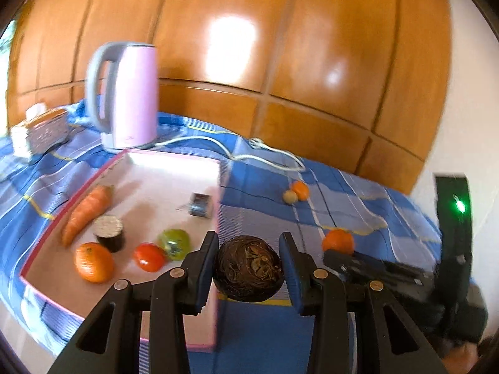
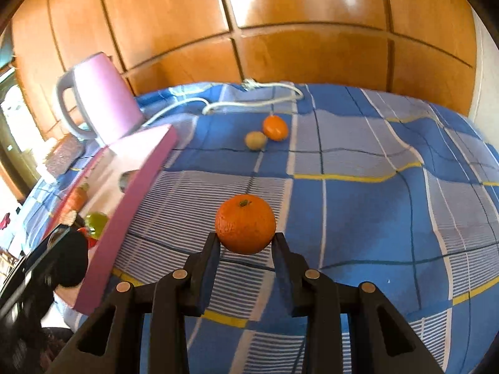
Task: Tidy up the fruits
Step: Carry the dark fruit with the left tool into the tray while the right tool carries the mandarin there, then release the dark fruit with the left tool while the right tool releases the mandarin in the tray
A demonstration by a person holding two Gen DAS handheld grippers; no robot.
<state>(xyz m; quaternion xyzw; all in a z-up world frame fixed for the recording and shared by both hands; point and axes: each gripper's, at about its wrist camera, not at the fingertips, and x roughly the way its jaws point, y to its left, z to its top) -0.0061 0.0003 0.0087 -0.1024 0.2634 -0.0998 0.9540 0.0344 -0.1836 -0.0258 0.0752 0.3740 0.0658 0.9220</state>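
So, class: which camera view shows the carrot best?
The left wrist view: the carrot lies whole in the pink tray. The right wrist view shows only a blurred part of it behind the tray's wall.

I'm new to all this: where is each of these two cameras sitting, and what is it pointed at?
Left wrist: rides on the left gripper, looking along its jaws, shut on a dark brown round fruit, towards the pink tray; the right gripper shows.
Right wrist: rides on the right gripper, looking along its jaws, shut on an orange, across the blue checked cloth.
Shared: tray, pink kettle, that orange.
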